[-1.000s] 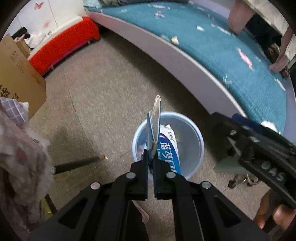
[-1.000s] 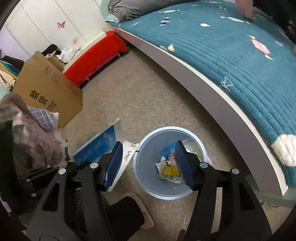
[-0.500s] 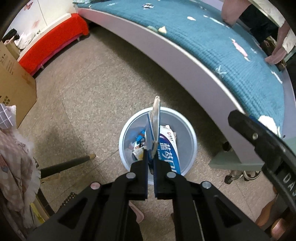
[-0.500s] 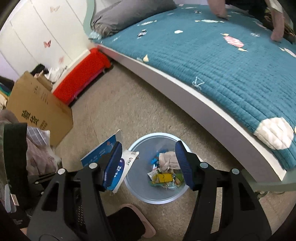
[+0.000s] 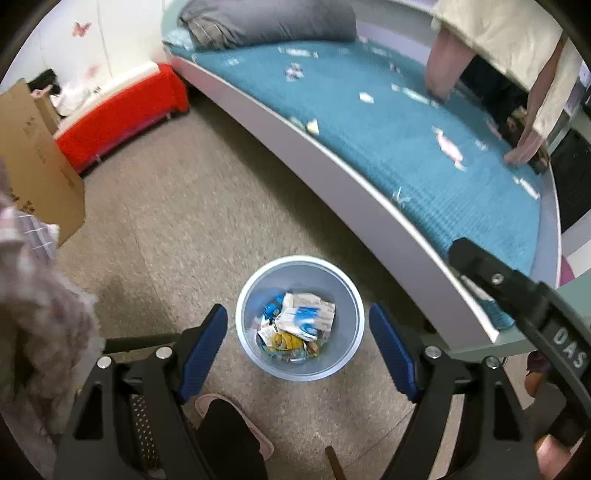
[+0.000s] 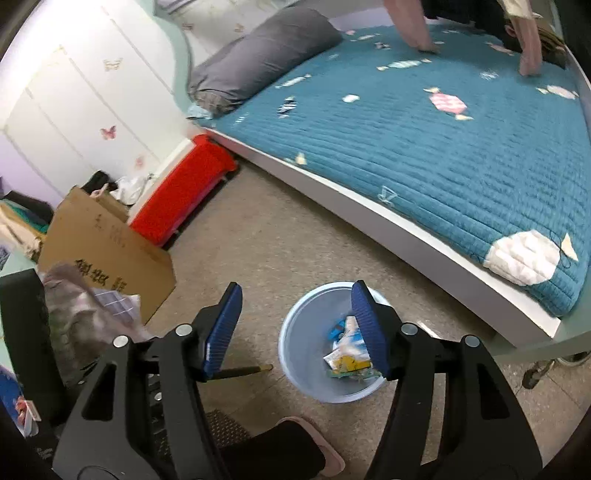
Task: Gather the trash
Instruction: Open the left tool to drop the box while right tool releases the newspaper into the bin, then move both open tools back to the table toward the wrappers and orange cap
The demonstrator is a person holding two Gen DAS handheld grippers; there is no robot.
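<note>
A pale blue waste bin (image 5: 246,299) stands on the floor beside the bed, also in the right wrist view (image 6: 295,354). A blue and white toothpaste box (image 5: 306,319) lies inside it on top of other wrappers. My left gripper (image 5: 298,332) is open and empty, held above the bin. My right gripper (image 6: 295,321) is open and empty, also above the bin, its right finger (image 6: 369,328) over the bin's rim. Small scraps (image 6: 351,98) lie on the teal bedspread (image 6: 424,140).
A bed with a grey pillow (image 6: 258,55) fills the right. A person's arms (image 6: 413,26) lean on it. A cardboard box (image 6: 103,240), a red bench (image 6: 184,192) and a clothes pile (image 5: 33,314) stand at the left. A slippered foot (image 5: 232,421) is below the grippers.
My left gripper opened and let go of the toothpaste box, which now lies in the bin. Both grippers rose and tilted up toward the bed.
</note>
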